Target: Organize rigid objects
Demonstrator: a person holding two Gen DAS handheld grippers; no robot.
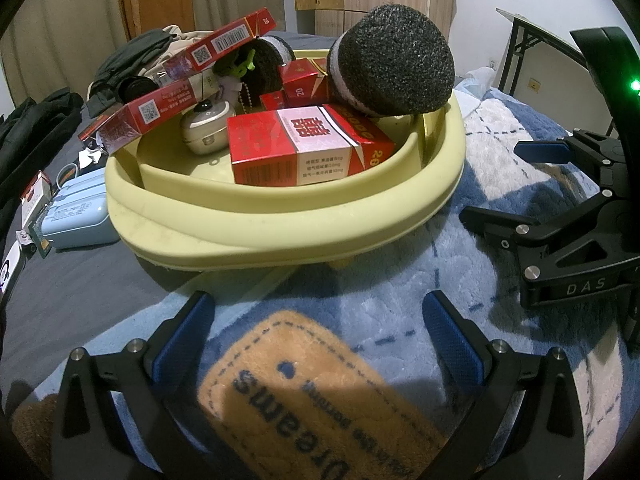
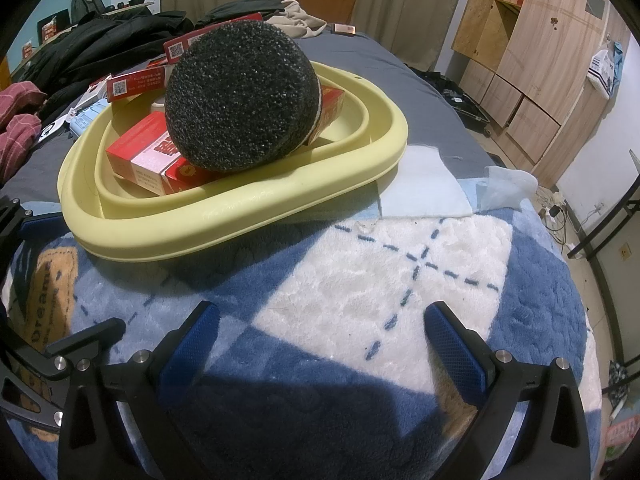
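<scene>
A pale yellow basin (image 1: 280,220) sits on a blue and white blanket (image 1: 360,280) on a bed. It holds several red cigarette boxes (image 1: 304,148), a large black sponge (image 1: 392,60), a second black sponge (image 1: 268,64) and a small cream round device (image 1: 208,122). My left gripper (image 1: 316,336) is open and empty, low over the blanket just in front of the basin. My right gripper (image 2: 320,340) is open and empty over the blanket, to the right of the basin (image 2: 248,216); it also shows in the left wrist view (image 1: 500,184). The big sponge (image 2: 240,100) lies on a red box (image 2: 148,156).
A light blue case (image 1: 76,216) and a small packet (image 1: 36,196) lie left of the basin on the grey sheet. Dark clothes (image 2: 100,40) are piled at the back. A white cloth (image 2: 420,184) lies right of the basin. A wooden wardrobe (image 2: 540,60) stands on the right.
</scene>
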